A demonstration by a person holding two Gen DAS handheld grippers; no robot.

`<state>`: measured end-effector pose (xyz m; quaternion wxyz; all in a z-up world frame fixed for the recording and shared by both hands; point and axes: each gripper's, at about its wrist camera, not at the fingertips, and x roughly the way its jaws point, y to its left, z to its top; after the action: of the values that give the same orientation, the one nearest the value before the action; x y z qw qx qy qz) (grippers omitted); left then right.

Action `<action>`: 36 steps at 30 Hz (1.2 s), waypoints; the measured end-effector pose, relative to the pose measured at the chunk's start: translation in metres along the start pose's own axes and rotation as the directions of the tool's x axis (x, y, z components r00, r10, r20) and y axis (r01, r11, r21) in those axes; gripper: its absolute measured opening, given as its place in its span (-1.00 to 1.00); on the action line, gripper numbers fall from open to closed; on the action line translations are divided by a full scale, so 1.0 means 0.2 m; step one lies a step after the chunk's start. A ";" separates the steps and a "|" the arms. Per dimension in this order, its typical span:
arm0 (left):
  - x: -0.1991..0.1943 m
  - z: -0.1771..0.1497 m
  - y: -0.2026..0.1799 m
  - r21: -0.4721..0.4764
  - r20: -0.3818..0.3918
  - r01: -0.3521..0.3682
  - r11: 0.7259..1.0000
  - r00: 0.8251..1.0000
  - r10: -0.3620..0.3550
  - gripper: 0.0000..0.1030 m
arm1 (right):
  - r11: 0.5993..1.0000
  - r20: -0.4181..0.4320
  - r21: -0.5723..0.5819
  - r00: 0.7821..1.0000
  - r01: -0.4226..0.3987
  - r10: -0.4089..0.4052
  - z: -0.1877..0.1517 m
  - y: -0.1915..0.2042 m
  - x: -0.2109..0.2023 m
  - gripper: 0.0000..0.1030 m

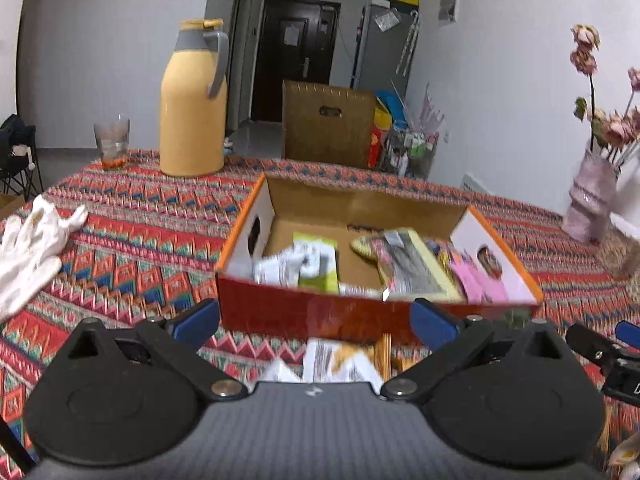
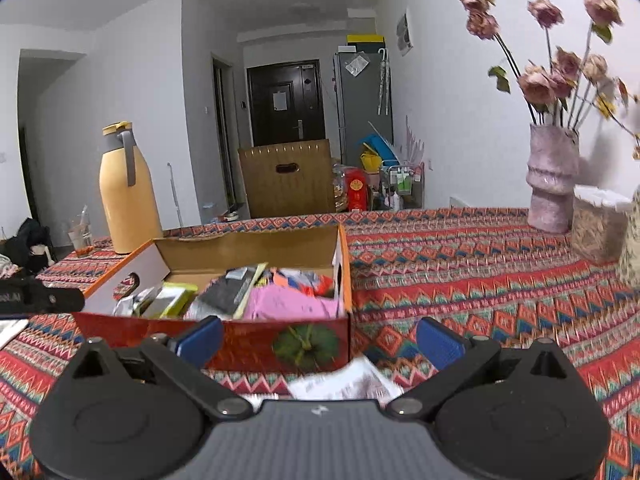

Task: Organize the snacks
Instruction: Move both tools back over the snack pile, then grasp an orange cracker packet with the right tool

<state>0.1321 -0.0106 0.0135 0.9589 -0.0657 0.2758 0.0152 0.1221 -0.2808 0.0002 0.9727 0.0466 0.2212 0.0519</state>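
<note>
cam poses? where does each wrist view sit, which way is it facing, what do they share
Left wrist: sits low before the cardboard box, facing across the table; the open left gripper fills the bottom, and the right gripper's tip shows at right.
Right wrist: nearer the box's right corner, same heading; the open right gripper shows.
Shared: box, yellow thermos, flower vase, dark door.

I saw the bench (image 2: 460, 264) covered in a red zigzag-patterned cloth. On it stood an open orange cardboard box (image 1: 360, 316), a tall yellow thermos jug (image 1: 192, 100) and a clear drinking glass (image 1: 112, 140) at the far edge, a pink ceramic vase (image 2: 552, 176) to the right, white crumpled gloves (image 1: 32, 240) to the left, and white printed snack packets (image 1: 336, 360) lying just before the box.
</note>
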 end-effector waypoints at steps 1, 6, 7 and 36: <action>0.00 -0.02 0.00 0.002 -0.007 -0.001 1.000 1.000 0.001 1.00 | 1.000 -0.005 0.002 1.000 0.002 -0.002 -0.02 -0.01 -0.01 1.00; -0.05 -0.13 0.01 0.018 -0.019 0.006 1.000 1.000 -0.006 1.00 | 1.000 -0.038 0.003 0.999 0.022 -0.021 -0.15 -0.07 -0.06 1.00; -0.06 -0.15 0.02 0.020 -0.022 0.009 1.000 1.000 -0.009 1.00 | 1.000 -0.043 0.006 0.999 0.024 -0.024 -0.18 -0.09 -0.07 1.00; 0.05 -0.36 0.07 -0.011 -0.107 0.046 0.999 0.993 -0.047 1.00 | 0.996 -0.299 -0.082 0.953 0.027 -0.050 -0.29 -0.35 0.09 1.00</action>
<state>0.1022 -0.0057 -0.0534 0.9425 -0.0768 0.3252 -0.0094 0.1191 -0.3433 -0.0682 0.9297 -0.0039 0.3652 0.0479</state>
